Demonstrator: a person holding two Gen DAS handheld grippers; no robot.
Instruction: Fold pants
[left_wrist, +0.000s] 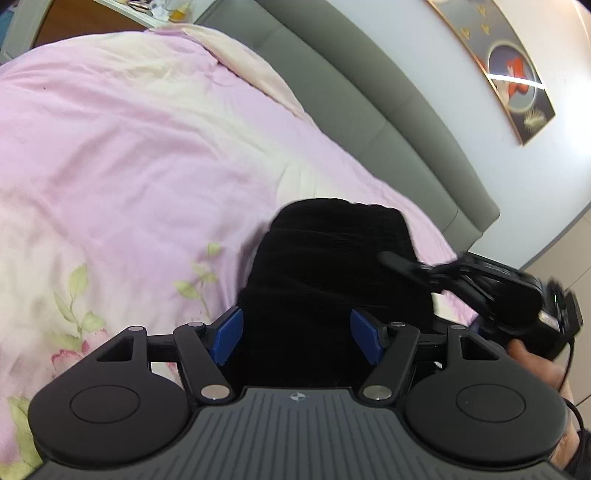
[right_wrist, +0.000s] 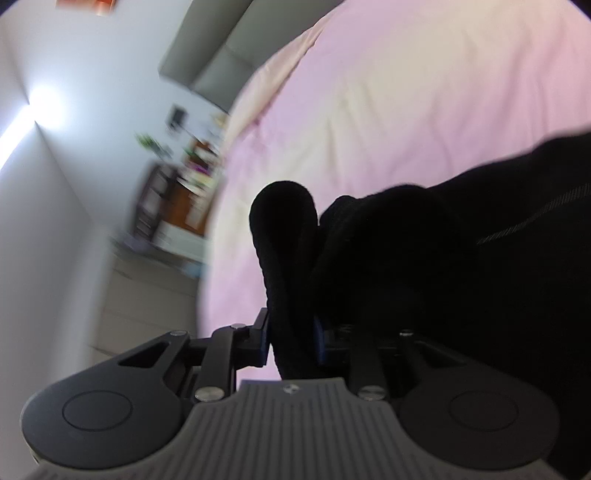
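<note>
We see the black fabric pants (left_wrist: 332, 266) between our spread left gripper (left_wrist: 297, 338) pads; right gripper (right_wrist: 291, 339) is clenched on a bunched fold of them.

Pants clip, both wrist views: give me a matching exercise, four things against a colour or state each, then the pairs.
Things:
1. pants
2. left gripper
3. right gripper
4. headboard

States:
A. grey
B. jaws open, pants between them
C. black, bunched on the pink quilt
D. jaws shut on a fold of pants

Pairs: 1-C, 2-B, 3-D, 4-A
</note>
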